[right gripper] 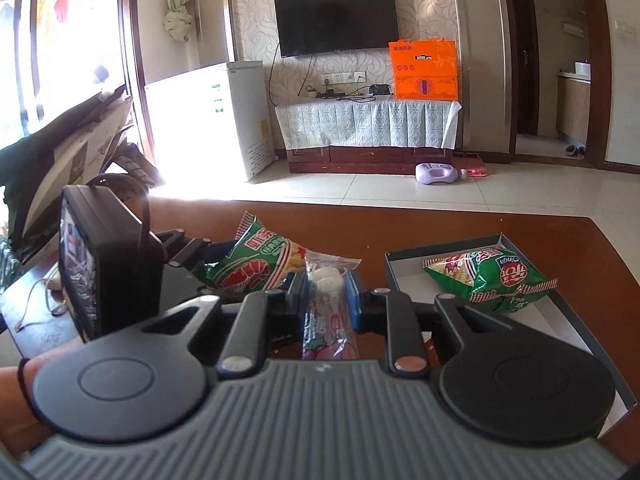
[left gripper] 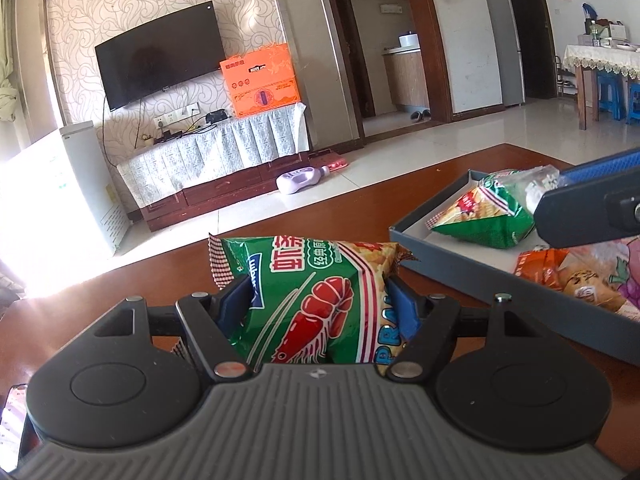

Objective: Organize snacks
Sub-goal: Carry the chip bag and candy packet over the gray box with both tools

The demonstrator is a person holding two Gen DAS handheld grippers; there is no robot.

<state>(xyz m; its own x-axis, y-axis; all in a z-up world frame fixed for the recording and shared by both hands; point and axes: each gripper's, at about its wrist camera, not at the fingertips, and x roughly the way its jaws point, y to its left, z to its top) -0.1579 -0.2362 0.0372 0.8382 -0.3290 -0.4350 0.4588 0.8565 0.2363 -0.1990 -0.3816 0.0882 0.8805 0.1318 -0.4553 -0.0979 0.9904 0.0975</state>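
Nearest, the left gripper [left gripper: 320,300] clamps a green prawn-cracker bag [left gripper: 316,292] over the brown table [left gripper: 280,220]. The right gripper [right gripper: 326,296] pinches a clear candy packet [right gripper: 326,280] tightly, just left of the grey tray [right gripper: 400,258]. Inside the tray lies one more green bag [right gripper: 492,278]. Beyond the table's far edge: open tiled floor [right gripper: 520,188], then one television [right gripper: 338,18].

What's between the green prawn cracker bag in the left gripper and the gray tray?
Only bare brown tabletop separates the prawn cracker bag from the gray tray, seen in the left wrist view.
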